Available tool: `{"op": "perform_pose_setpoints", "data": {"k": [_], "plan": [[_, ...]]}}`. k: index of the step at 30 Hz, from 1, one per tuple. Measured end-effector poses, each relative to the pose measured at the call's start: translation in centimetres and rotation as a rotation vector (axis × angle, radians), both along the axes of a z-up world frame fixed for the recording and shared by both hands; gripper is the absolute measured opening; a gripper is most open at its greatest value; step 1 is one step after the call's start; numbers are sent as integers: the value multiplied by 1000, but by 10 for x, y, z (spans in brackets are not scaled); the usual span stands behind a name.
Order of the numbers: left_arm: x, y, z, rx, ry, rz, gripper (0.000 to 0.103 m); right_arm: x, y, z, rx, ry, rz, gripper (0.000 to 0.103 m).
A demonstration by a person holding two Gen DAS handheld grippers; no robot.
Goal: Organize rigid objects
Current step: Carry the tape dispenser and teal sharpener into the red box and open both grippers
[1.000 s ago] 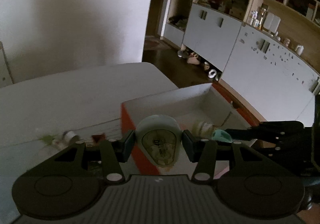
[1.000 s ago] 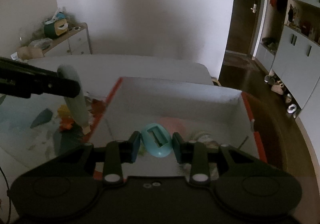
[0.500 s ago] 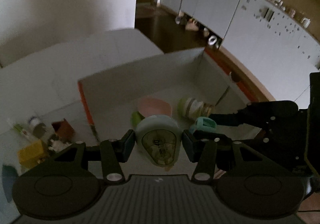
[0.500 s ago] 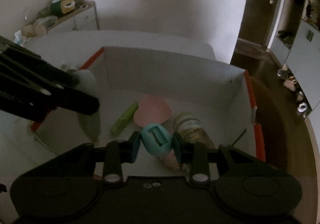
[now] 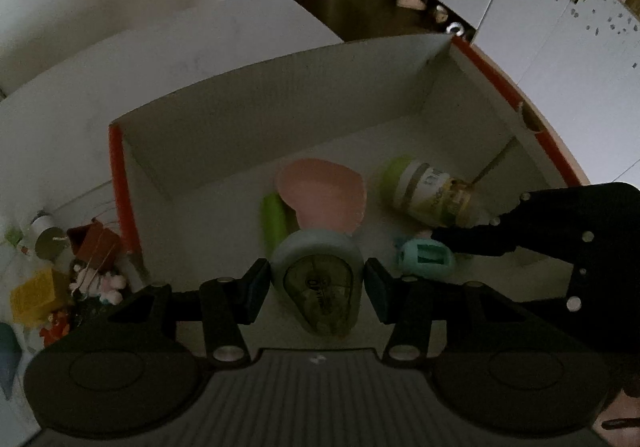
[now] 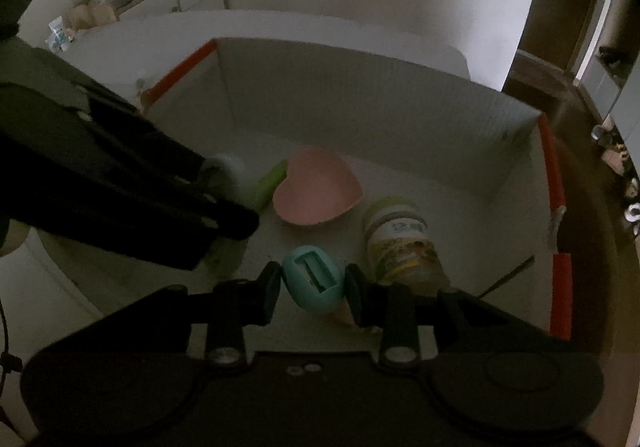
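We now look almost straight down into the white box with orange-red edges [image 5: 400, 95], where a second ago we saw mostly the room's wall and cabinets beyond its far rim; both grippers have tipped forward and sunk over the box, so we judge that the carrying is done and the release into the box is the step at hand. Inside the box we count three things lying on its floor: one pink heart-shaped dish [image 5: 324, 195], one lidded jar with a pale label [image 5: 424, 193] on its side, and one green stick-like piece [image 5: 273, 219] beside the dish. The left gripper [image 5: 316, 287] is partly closed, its pads pressing both sides of one pale blue-green teardrop-shaped tape dispenser [image 5: 318, 289], which hangs above the near part of the box floor, just in front of the dish. The right gripper [image 6: 310, 289] is nearly fully closed on one small teal egg-shaped case with a rectangular recess [image 6: 313, 282], held just beside the jar and above the floor. Neither held thing touches the bottom yet, as far as we can tell. Outside the box, on the white table [image 5: 200, 47] to the left, we see a small heap of leftovers [image 5: 76, 259], including a yellow block, a brown piece and a round candle; we cannot count the rest in the dim light.
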State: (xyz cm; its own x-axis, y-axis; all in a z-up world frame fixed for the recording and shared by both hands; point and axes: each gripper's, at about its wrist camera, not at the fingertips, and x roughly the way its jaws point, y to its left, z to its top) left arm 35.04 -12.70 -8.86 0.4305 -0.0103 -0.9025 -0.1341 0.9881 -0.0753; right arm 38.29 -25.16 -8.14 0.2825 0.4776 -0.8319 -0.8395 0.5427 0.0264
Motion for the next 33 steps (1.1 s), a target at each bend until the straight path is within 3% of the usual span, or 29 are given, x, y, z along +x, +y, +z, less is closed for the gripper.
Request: {"op": "perform_pose_setpoints", "data": {"k": [20, 31, 33], "plan": [[32, -7, -28, 33, 99, 31, 51, 14, 0, -6, -34, 26, -4, 36], [23, -3, -27, 28, 78, 51, 53, 13, -6, 0, -7, 37, -40, 45], [23, -3, -23, 26, 62, 56, 59, 12, -7, 3, -1, 35, -47, 48]]}}
